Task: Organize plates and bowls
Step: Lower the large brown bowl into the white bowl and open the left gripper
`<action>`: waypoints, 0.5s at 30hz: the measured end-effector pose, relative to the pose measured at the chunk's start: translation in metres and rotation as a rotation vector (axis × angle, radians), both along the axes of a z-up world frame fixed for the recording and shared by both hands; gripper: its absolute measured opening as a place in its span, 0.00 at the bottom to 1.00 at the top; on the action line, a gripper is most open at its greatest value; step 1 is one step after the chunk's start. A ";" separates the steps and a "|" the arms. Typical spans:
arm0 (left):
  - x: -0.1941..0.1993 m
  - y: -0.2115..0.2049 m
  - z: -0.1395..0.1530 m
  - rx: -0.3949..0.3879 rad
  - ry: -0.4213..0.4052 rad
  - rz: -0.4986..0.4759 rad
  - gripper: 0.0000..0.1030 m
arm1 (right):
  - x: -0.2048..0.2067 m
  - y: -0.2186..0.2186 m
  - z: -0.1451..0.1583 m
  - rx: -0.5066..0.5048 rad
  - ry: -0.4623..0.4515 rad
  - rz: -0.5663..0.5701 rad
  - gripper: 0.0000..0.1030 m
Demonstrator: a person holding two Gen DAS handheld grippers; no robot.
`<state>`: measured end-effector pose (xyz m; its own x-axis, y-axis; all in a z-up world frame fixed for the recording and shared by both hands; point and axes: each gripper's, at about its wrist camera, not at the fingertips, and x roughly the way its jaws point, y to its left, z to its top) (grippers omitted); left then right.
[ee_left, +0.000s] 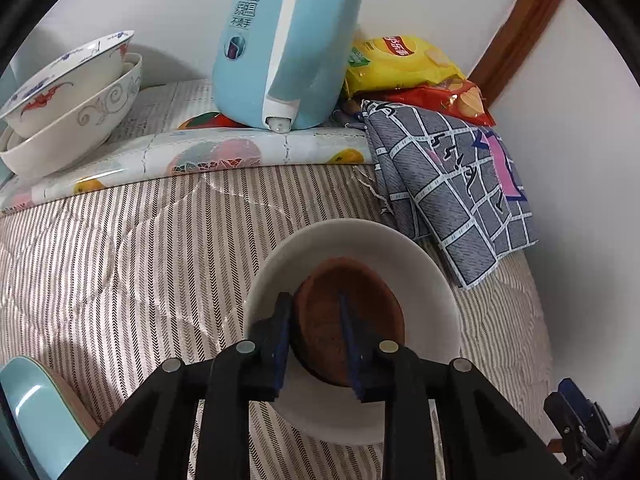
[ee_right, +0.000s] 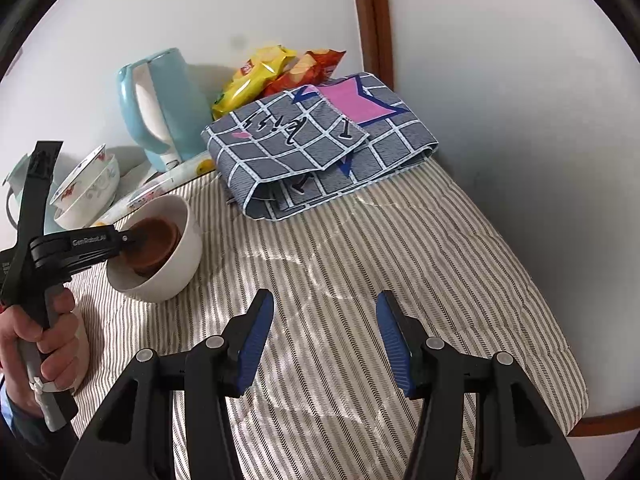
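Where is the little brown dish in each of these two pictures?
Left wrist view: the brown dish sits low at centre, inside the white bowl, with the left gripper around its near rim.
Right wrist view: it is at the left edge, mid-height, in that same bowl.
Shared landmark: the blue kettle.

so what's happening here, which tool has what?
The left tool is clamped on the rim of a small brown dish that sits inside a white bowl on the striped tablecloth. The right tool hangs open over bare cloth, holding nothing. Two patterned bowls are stacked at the back, beside a blue kettle.
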<state>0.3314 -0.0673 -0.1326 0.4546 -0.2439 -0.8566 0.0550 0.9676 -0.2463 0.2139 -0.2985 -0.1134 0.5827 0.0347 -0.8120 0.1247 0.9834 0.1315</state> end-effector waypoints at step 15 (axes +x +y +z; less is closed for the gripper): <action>-0.017 0.006 0.025 0.022 -0.046 -0.009 0.46 | 0.000 0.022 0.008 -0.037 -0.010 0.047 0.51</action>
